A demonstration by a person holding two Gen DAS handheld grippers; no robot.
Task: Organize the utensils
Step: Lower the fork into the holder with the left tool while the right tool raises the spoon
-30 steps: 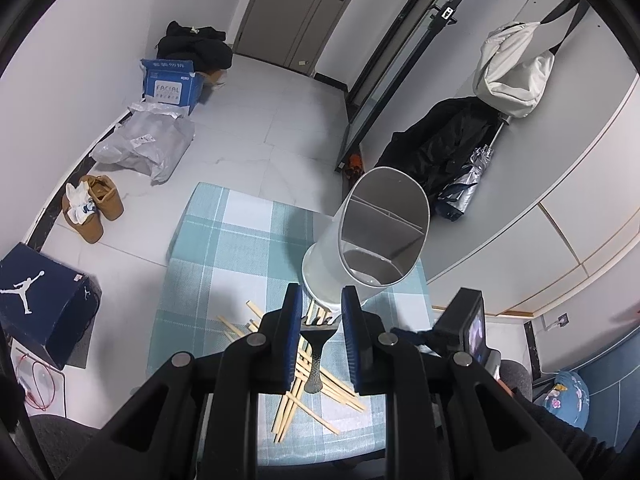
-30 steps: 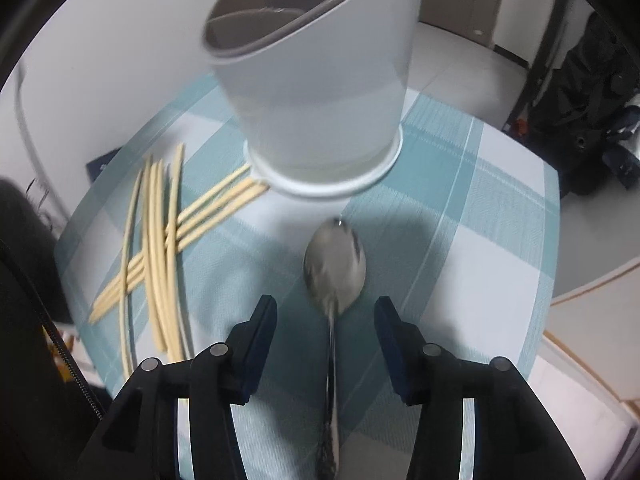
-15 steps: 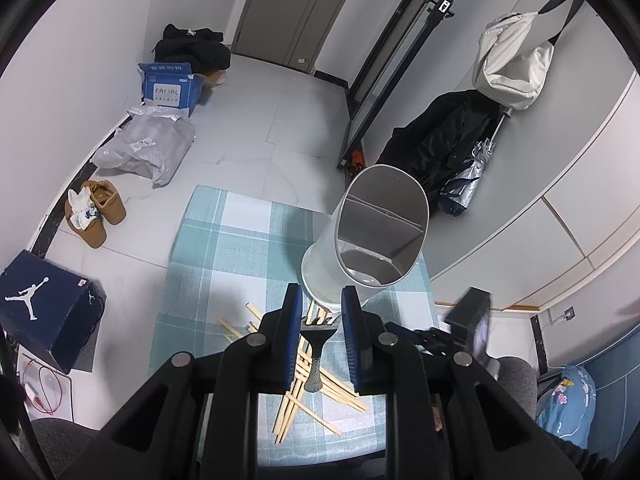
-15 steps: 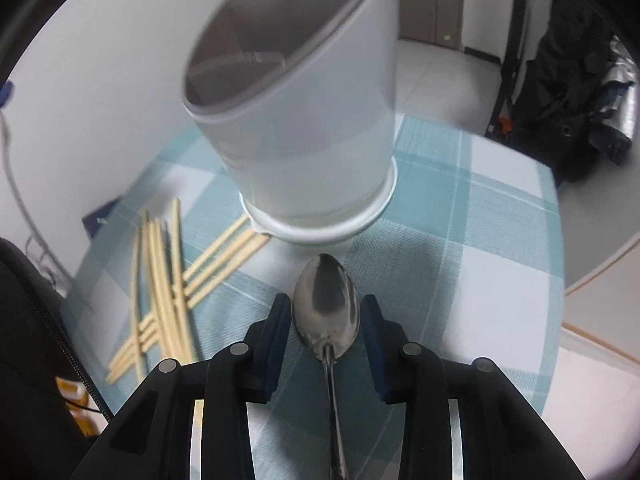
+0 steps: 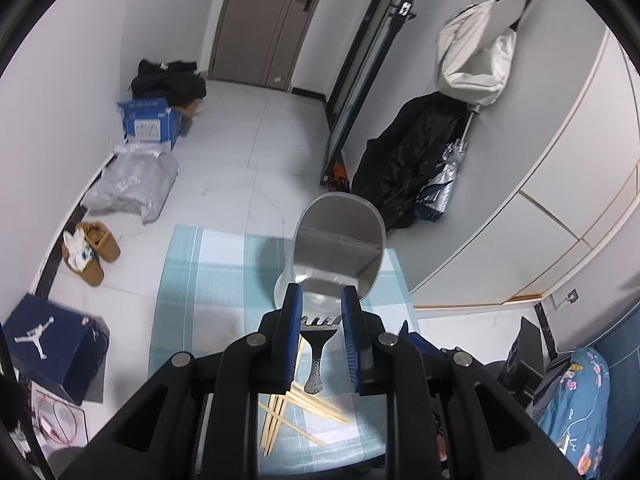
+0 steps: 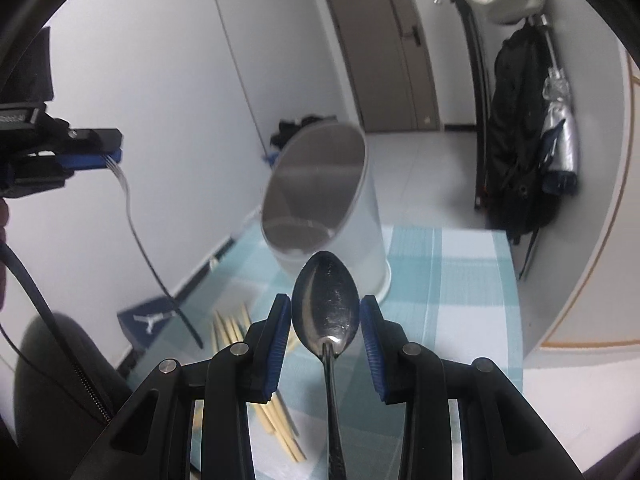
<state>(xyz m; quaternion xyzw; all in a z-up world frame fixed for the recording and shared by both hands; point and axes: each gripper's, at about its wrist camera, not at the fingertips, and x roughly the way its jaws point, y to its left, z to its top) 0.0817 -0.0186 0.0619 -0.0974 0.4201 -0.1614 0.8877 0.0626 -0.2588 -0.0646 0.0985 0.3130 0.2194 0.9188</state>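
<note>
My left gripper is shut on a metal fork, pinched at its head, the dark handle hanging down above the table. It is in the right wrist view too, left gripper at the left edge with the fork dangling. My right gripper is shut on a steel spoon; the pads press the bowl's sides and the handle points back toward the camera. A white utensil holder with an inner divider stands on the teal checked cloth, just beyond both grippers. Several wooden chopsticks lie crossed on the cloth.
The small table ends close around the holder. On the floor to the left are a dark shoe box, slippers, a grey bag and a blue carton. A black coat hangs at the right wall.
The right gripper closed on the spoon that lay on the cloth and lifted it, tilting up toward the holder. The left gripper rose a little with the fork.
</note>
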